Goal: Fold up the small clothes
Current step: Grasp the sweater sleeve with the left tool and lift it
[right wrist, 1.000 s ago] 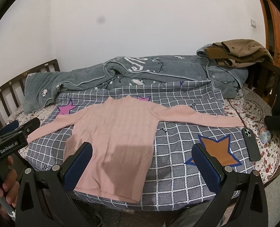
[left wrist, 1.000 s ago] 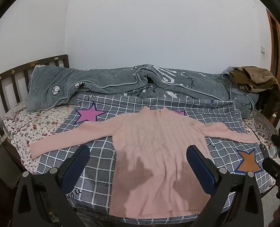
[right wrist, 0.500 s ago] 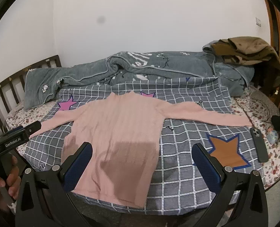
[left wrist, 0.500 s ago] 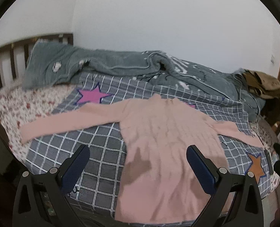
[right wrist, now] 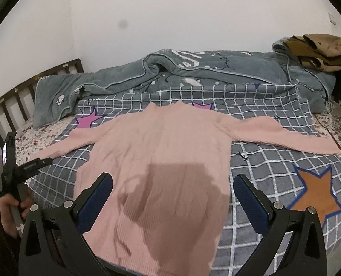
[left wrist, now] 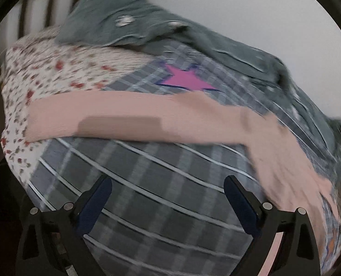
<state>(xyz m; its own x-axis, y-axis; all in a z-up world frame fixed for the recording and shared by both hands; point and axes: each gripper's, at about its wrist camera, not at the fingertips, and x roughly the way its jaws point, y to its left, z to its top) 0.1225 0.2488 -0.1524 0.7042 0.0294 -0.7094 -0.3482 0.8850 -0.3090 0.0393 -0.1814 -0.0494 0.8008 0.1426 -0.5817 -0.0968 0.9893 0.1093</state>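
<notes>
Since a second ago our left gripper (left wrist: 168, 209) swung down toward the left sleeve (left wrist: 115, 117); its jaws are wide, just starting to close, with nothing between them. The sweater (right wrist: 161, 158) lies flat on the bed (right wrist: 262, 177), sleeves out. Our right gripper (right wrist: 172, 200) hangs spread over the hem, empty. We'd pinch the sleeve near the cuff, catching knit only, not the checked cover underneath, then carry it across the chest.

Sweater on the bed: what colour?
Pale pink ribbed-knit sweater, plain, no print. Clearest in the right wrist view.
</notes>
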